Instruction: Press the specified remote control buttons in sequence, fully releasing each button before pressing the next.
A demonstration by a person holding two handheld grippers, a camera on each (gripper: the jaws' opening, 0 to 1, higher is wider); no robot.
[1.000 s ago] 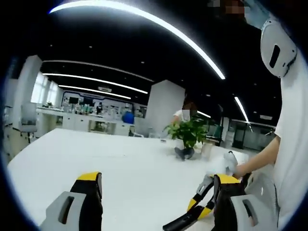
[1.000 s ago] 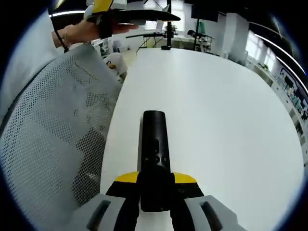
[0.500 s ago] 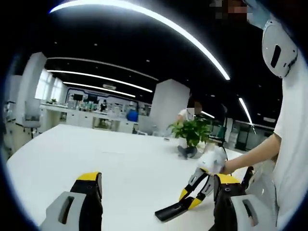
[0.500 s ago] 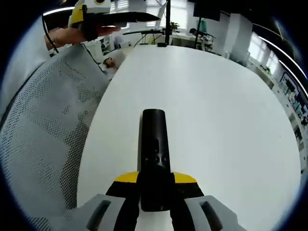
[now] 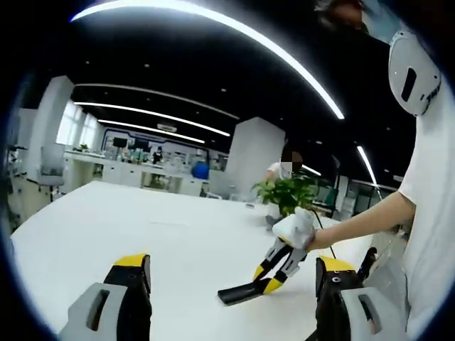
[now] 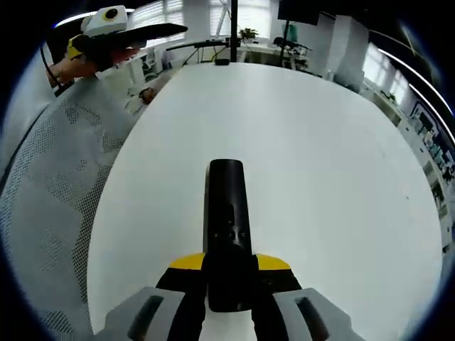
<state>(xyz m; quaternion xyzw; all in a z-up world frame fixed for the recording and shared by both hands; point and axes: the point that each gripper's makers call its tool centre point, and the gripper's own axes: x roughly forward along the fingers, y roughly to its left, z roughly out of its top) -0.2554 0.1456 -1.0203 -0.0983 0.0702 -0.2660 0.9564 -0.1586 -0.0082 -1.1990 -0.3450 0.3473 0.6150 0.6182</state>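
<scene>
Between the right gripper's jaws: the black remote (image 6: 227,227) sits clamped at its near end, sticking straight out over the white table (image 6: 341,185), button face up toward the camera.
Right gripper (image 6: 229,273): jaws closed tight on the remote; from the left gripper view it shows up as a yellow-and-black tool (image 5: 274,266) in the person's hand (image 5: 295,229), remote (image 5: 238,293) hanging low over the tabletop.
Left gripper (image 5: 231,284): jaws spread wide apart, nothing between them, held up and well away from the remote; it's also visible far off at the top left of the right gripper view (image 6: 106,28).
Risk 1: the remote is only pinched at one end, so a firm poke on a button further out could probably lever it down or twist it in the grip.
Risk 2: the buttons (image 6: 231,233) look small and packed together, so a wide jaw tip could easily hit two at once or the wrong one.
Risk 3: with the left gripper pointed mostly at the room, the remote could slide out of its frame pretty quickly.
Surface: big plain white table (image 5: 106,227), smooth, slightly glossy.
Room: open office, dark ceiling with long curved light strips (image 5: 234,39), a potted plant (image 5: 288,195) on the table's far end, desks and windows behind, mesh chair back (image 6: 43,206) at the table edge.
</scene>
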